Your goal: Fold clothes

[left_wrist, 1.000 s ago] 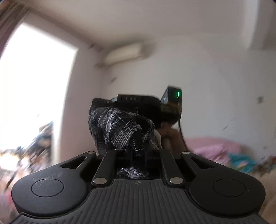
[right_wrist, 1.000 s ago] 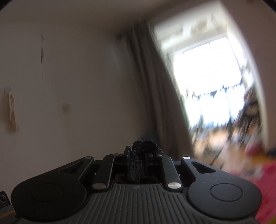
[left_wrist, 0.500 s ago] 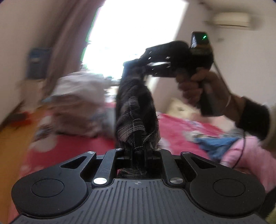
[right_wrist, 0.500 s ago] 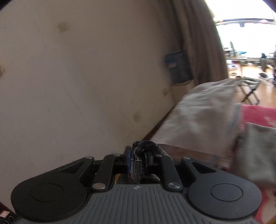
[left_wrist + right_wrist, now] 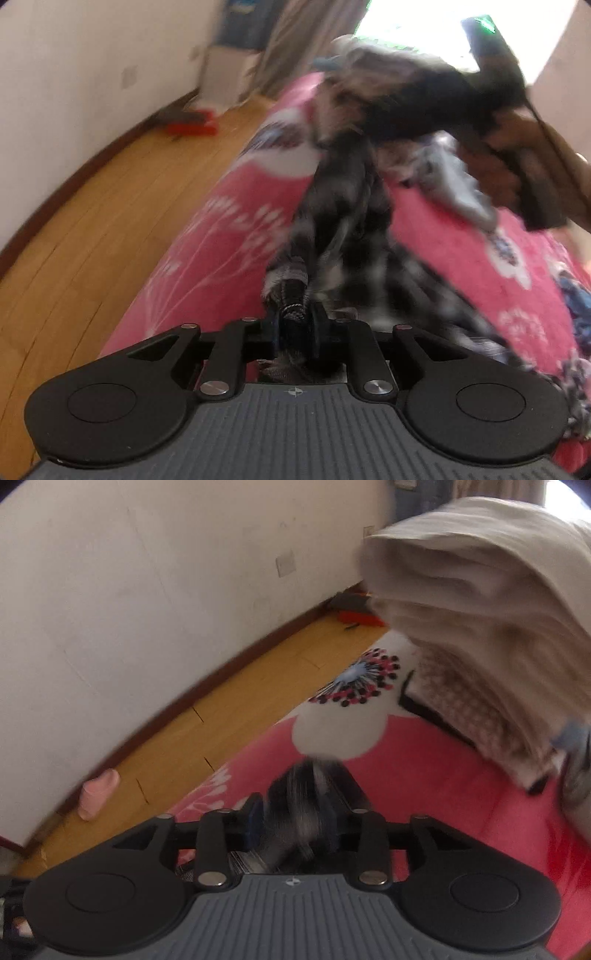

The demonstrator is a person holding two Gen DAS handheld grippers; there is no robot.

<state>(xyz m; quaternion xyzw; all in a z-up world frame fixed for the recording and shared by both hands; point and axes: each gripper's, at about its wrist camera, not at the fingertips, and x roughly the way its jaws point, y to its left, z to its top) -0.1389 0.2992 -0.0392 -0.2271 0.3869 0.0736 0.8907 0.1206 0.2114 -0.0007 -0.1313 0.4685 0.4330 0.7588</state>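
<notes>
A black-and-white plaid garment (image 5: 343,221) stretches from my left gripper (image 5: 293,317) down over the pink flowered bed cover (image 5: 229,229) and up to the blurred right gripper (image 5: 424,99), which a hand (image 5: 517,155) holds. The left jaws are opening, with a rolled edge of the plaid cloth still pinched sharp between the pads. In the right wrist view my right gripper (image 5: 293,823) hangs over the bed cover (image 5: 424,775). Its jaws are opening and stand wide. A blurred bunch of the plaid garment (image 5: 299,786) slips between them.
A tall pile of pale folded laundry (image 5: 480,609) lies on the bed to the right. Grey-blue clothes (image 5: 454,184) lie past the garment. Wooden floor (image 5: 92,221) runs along the white wall on the left, with a red object (image 5: 192,127) and a pink cylinder (image 5: 98,794).
Both grippers have swung down from facing the walls and window to the bed, bringing the plaid garment down onto the pink cover. The right jaws have widened around the cloth.
</notes>
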